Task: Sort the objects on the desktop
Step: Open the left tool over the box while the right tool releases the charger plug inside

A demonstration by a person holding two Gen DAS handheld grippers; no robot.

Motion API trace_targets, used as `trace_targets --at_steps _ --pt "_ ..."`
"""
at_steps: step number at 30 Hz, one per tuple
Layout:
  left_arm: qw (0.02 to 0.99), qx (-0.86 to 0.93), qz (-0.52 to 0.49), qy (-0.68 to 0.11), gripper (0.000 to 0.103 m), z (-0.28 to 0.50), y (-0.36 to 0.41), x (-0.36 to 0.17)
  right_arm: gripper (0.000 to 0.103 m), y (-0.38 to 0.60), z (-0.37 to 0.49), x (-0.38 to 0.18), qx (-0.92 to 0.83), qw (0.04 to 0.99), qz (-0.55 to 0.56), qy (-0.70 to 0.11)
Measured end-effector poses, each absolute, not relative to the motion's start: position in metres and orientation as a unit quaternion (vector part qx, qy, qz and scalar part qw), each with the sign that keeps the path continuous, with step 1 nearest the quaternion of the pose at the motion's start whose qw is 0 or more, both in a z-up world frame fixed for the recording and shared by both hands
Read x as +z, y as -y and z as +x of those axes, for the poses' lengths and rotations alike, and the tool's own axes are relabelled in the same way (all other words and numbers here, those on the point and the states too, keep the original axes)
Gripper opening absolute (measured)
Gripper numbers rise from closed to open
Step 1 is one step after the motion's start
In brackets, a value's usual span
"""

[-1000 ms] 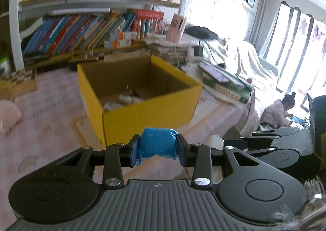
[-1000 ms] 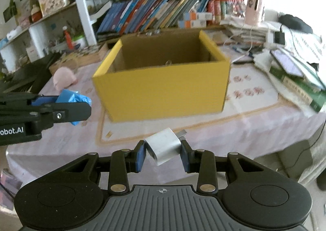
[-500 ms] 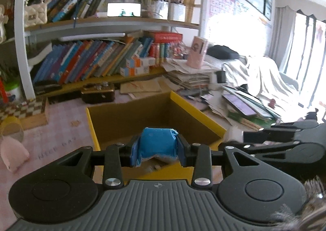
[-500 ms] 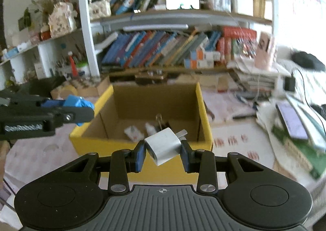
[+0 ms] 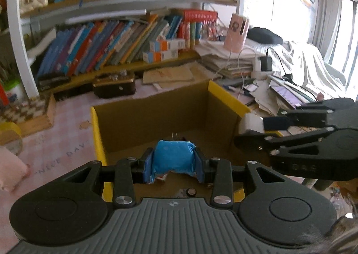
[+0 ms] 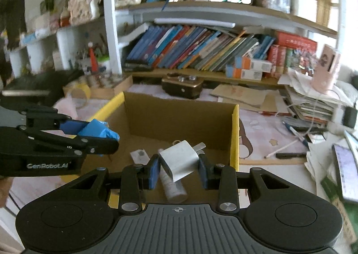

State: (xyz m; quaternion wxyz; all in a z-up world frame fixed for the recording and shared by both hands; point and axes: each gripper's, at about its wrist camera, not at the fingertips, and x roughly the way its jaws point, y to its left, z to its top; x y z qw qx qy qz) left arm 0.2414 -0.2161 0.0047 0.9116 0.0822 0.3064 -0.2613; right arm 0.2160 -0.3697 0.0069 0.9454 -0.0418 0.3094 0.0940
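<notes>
Leaning books [image 6: 190, 50] on shelf [image 6: 223, 13]

A crumpled blue packet [image 5: 174, 158] is held above the open yellow box [image 5: 226, 95]. A white plug adapter [image 6: 179, 160], tilted with prongs pointing up-right, is held over the box, where small items lie.

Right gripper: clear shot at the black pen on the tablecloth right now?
Probably not: the right gripper is shut on the white charger, so the black pen stays out of reach until it lets go.
</notes>
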Motion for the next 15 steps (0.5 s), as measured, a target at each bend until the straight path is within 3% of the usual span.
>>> trace_targets --at_steps 15 --pt "0.877 -0.262 0.123 -0.382 0.036 0.275 0.242 -0.034 0.035 0.333 0.299 -0.026 0.215 0.849 -0.29 -0.385"
